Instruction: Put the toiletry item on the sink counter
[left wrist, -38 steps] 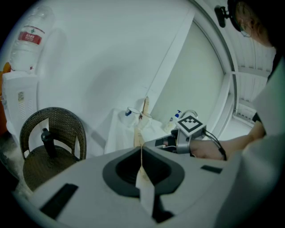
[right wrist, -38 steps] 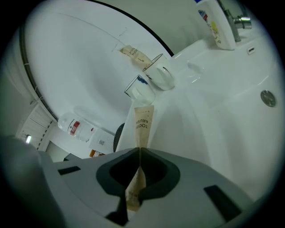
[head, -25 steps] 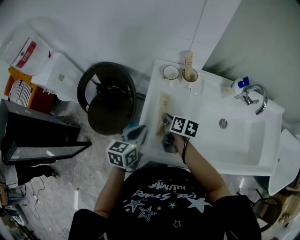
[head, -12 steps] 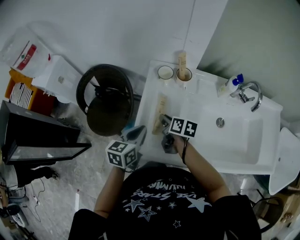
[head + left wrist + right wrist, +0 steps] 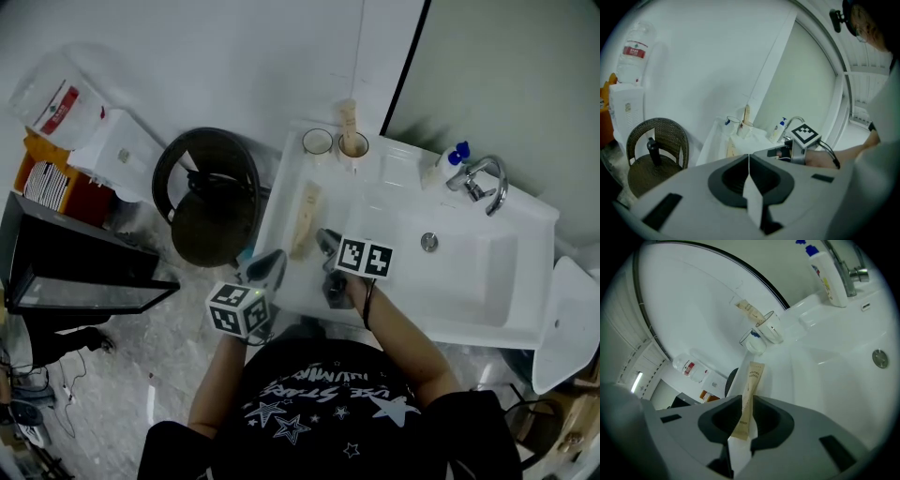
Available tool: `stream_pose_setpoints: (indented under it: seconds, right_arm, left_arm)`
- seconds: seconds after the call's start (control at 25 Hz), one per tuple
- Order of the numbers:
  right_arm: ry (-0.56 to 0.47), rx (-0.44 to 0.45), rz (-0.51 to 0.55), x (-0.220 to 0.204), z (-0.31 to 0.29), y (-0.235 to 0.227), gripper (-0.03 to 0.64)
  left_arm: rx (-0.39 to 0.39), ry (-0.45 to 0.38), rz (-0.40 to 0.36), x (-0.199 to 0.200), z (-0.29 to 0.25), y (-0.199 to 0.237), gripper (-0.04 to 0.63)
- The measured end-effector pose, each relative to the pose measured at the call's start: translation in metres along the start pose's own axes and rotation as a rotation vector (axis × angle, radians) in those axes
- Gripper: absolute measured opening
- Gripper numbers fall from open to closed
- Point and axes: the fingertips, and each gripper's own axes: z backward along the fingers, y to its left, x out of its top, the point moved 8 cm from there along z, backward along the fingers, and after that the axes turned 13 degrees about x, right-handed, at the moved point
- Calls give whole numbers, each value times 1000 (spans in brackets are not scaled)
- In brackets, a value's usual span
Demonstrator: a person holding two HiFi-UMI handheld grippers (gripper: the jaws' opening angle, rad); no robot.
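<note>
A long beige toothbrush packet point(image 5: 304, 220) lies flat on the left part of the white sink counter point(image 5: 281, 202). My right gripper point(image 5: 326, 242) hovers just to the right of it, jaws a little open and holding nothing. In the right gripper view the packet point(image 5: 749, 394) shows through the gap of that gripper point(image 5: 748, 401), resting on the counter beyond it. My left gripper point(image 5: 265, 267) hangs off the counter's front left edge, shut and empty; its jaws meet in a line in the left gripper view point(image 5: 749, 157).
Two cups point(image 5: 317, 142) point(image 5: 352, 145) stand at the counter's back, one with a beige tube in it. A pump bottle point(image 5: 448, 161) and the faucet point(image 5: 478, 178) sit behind the basin with its drain point(image 5: 428, 241). A wicker chair point(image 5: 208, 192) stands left of the sink.
The packet now lies apart from the right gripper, which has drawn slightly back and to its right. The left gripper has hardly moved.
</note>
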Motion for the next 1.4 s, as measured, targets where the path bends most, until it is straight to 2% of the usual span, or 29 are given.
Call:
stream_pose_setpoints:
  seconds: [0.24,0.52,0.76,1.2,1.4]
  right_arm:
    - [12,38,161,-3,26,23,29]
    - [41,81,386,-9,61,47,18]
    - [31,99,413,-17,92,47,18]
    - [27,87,556,-45,145,42,14]
    - [27,96,561,-62,175,32,14]
  left_arm:
    - [33,-30,10,-6,19,-18,20]
    - [76,-81,28,-14,40,-43,20]
    - [96,-100,32,-28,57,-70,20]
    - [129,-120,37,-60,86,-118,20]
    - [134,-121,44,-79,97,-144,20]
